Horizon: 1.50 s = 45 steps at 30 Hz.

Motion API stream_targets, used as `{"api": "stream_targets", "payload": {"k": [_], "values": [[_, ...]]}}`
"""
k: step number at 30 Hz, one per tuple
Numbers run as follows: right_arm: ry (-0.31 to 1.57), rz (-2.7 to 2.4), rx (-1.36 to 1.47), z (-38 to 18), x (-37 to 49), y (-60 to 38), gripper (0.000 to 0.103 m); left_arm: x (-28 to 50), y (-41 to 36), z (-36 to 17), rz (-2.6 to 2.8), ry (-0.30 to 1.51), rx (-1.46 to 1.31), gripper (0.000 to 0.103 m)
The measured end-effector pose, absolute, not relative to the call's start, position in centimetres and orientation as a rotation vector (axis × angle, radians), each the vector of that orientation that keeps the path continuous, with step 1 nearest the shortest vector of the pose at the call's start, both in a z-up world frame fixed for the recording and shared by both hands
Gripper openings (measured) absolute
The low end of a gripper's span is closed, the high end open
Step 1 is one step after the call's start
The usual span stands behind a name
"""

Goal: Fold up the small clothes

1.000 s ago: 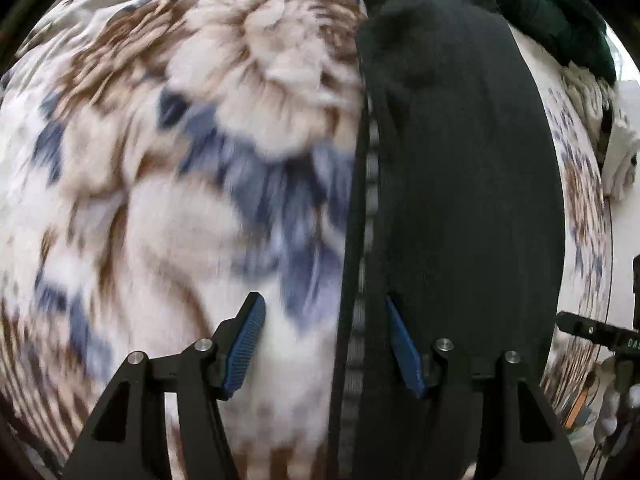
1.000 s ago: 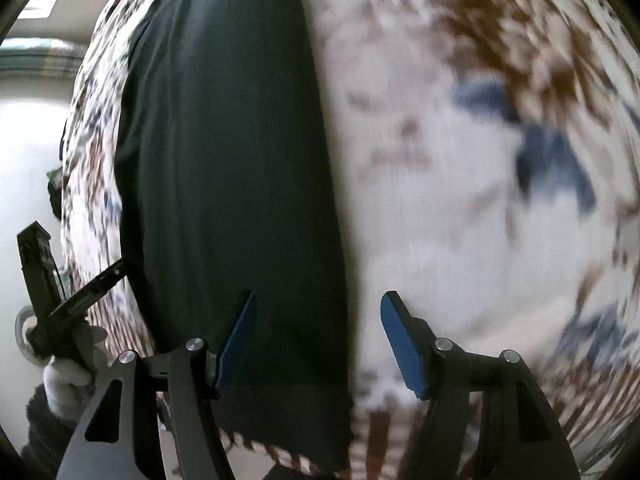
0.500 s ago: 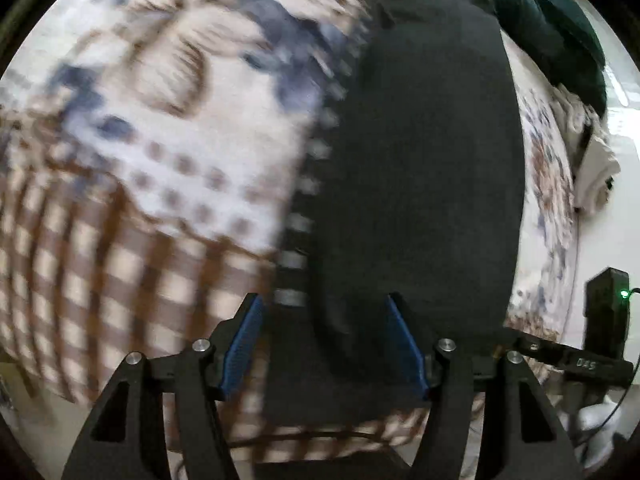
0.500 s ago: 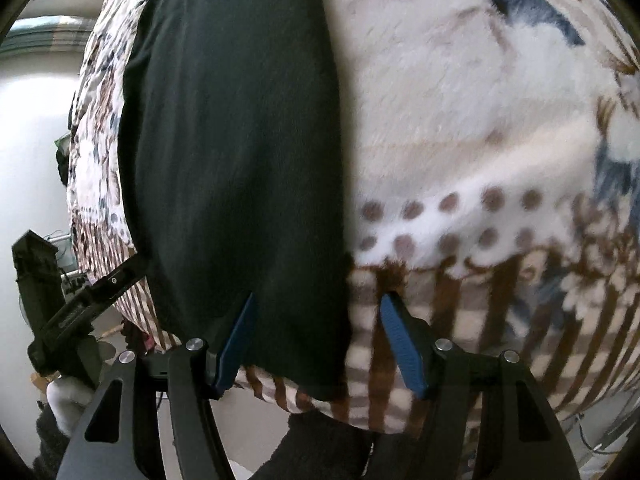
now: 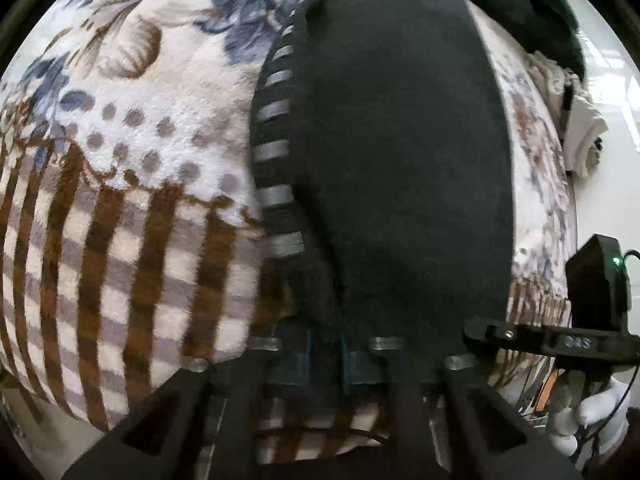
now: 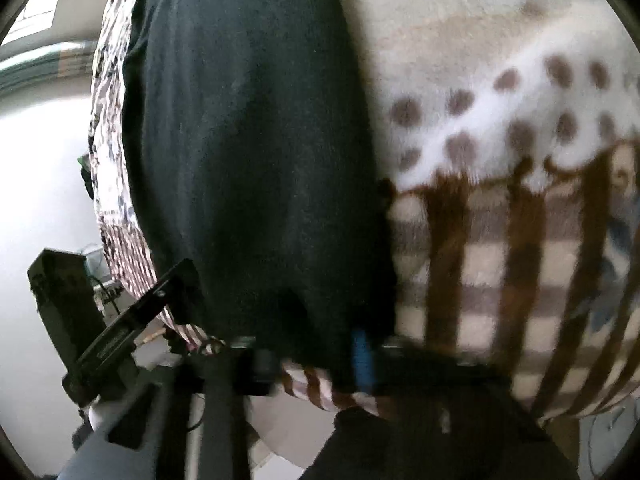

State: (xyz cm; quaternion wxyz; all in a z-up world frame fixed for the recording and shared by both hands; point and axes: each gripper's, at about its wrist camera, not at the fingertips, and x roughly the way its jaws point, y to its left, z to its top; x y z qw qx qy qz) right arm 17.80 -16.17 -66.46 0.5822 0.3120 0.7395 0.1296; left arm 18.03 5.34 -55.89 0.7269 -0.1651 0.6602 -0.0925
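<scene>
A black garment [image 5: 400,152] with a grey-striped edge [image 5: 276,152] lies lengthwise on a patterned blanket [image 5: 120,208]. My left gripper [image 5: 326,360] is shut on its near hem, blue pads close together with cloth between them. In the right wrist view the same black garment [image 6: 248,140] fills the left half. My right gripper [image 6: 320,356] is closed on the garment's near right corner; one blue pad [image 6: 360,356] shows and the other is hidden under cloth. Each gripper shows in the other's view, the right one [image 5: 560,340] and the left one [image 6: 120,320].
The fleece blanket [image 6: 500,200] has flowers, dots and brown stripes and hangs over the near edge. A dark green garment [image 5: 532,12] and white clothes [image 5: 580,136] lie at the far right end. A white-gloved hand [image 5: 592,408] holds the right gripper.
Both grippers moved back to the garment's near hem and closed on it. They were open above the garment before. The view now reaches the blanket's striped border.
</scene>
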Motion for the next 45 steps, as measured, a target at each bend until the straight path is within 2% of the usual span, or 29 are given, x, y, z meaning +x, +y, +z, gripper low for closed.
{"api": "stream_targets", "payload": {"k": [6, 17, 24, 29, 35, 41, 44, 45], "values": [[1.616, 0.313, 0.750, -63.4, 17.2, -16.3, 0.012, 17.0, 6.2, -52.1, -0.206, 1.348, -0.414, 0.008], [1.371, 0.358, 0.763, -53.9, 20.5, -18.8, 0.011, 19.4, 6.9, -45.1, -0.271, 1.200, -0.434, 0.008], [1.254, 0.359, 0.746, -49.7, 26.9, -18.4, 0.010, 25.7, 6.7, -41.8, -0.324, 1.087, -0.470, 0.008], [1.167, 0.330, 0.705, -47.2, 33.9, -20.0, 0.010, 34.4, 6.1, -40.4, -0.373, 1.010, -0.490, 0.008], [1.066, 0.270, 0.644, -46.0, 45.8, -20.6, 0.010, 46.4, 5.6, -42.0, -0.377, 0.974, -0.503, 0.008], [1.052, 0.234, 0.602, -49.2, 59.0, -20.0, 0.010, 57.8, 6.1, -46.2, -0.329, 1.016, -0.539, 0.008], [1.064, 0.210, 0.602, -51.9, 65.1, -20.3, 0.010, 63.4, 6.5, -50.0, -0.327, 1.109, -0.607, 0.013], [1.079, 0.206, 0.633, -53.2, 67.0, -20.8, 0.012, 65.0, 7.0, -51.7, -0.318, 1.158, -0.657, 0.018]]}}
